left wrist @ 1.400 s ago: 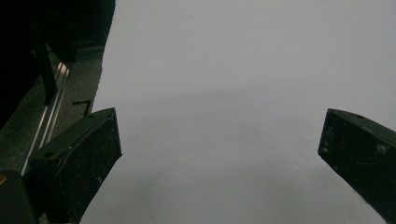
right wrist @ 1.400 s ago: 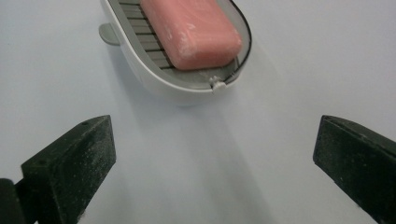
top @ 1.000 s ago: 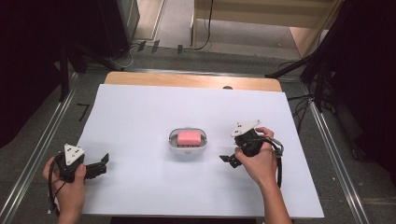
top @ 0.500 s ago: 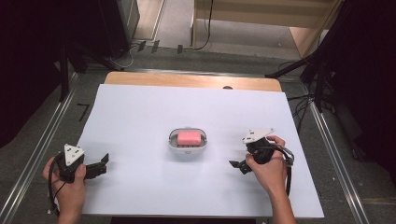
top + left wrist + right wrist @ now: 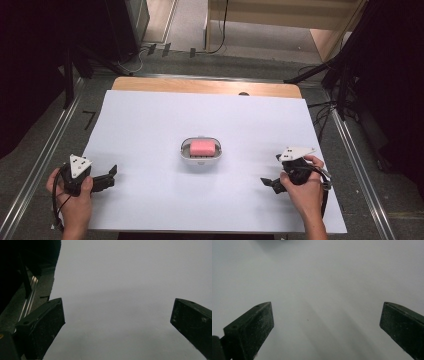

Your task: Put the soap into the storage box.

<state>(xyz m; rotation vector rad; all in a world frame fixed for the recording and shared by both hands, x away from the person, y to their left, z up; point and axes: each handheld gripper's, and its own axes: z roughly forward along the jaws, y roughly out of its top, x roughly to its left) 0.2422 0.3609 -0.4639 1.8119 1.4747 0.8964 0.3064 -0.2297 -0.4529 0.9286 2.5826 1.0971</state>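
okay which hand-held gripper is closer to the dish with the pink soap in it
Right, by a little. The right hand-held gripper sits to the right of the soap dish and nearer the person. The left hand-held gripper is farther off to the dish's left, by the table's near left corner.

Table: white sheet [image 5: 150, 130] over a wooden top [image 5: 200, 86] showing along the far edge
Floor: grey, with metal rails [image 5: 45, 165] left and right of the table
Far side: pale wooden furniture [image 5: 280, 15], black cables [image 5: 222, 30]
Sides: dark curtains [image 5: 30, 60]
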